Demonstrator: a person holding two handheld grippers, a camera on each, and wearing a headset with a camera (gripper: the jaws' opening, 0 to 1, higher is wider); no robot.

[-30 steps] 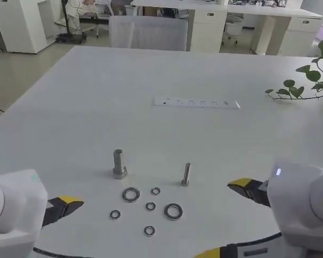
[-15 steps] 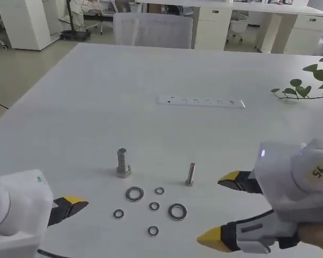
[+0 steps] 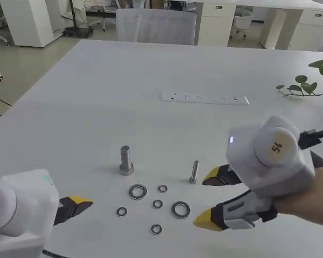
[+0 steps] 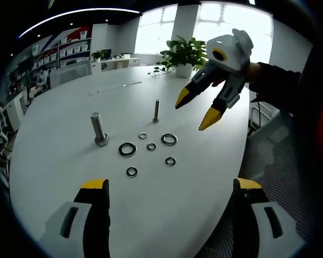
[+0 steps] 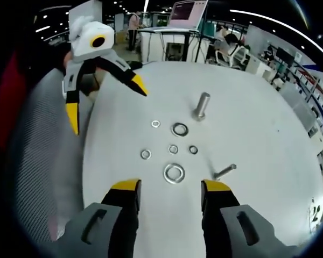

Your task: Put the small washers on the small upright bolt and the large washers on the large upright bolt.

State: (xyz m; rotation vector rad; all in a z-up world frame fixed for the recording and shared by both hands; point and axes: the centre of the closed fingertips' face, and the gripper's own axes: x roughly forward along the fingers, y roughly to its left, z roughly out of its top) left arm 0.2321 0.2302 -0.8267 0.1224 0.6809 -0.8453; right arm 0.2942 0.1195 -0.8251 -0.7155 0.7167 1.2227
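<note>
On the near right of the table, the right gripper hovers with its jaws wide apart and nothing between them. Just left of its tips lies one large washer, flat on the surface. In the right gripper view that washer sits just ahead of the gap between the jaws. The small bolt stands upright just beside the far jaw.

Left of that washer are four small washers, loosely grouped and close together. A second large washer lies beyond them, near the large bolt, which stands further left. No washer is on either bolt yet.

At the near left, the left gripper is held off the table, jaws also spread and empty, well apart from the parts. Far across the table are a power strip and a plant.

The risks look plain. The washers are thin and lie flat on a smooth top, so closing jaws may skate over one or flick it away. The far jaw is close enough to the small bolt to tip it on a careless approach. The near small washer could get nudged or caught along with the large one.
</note>
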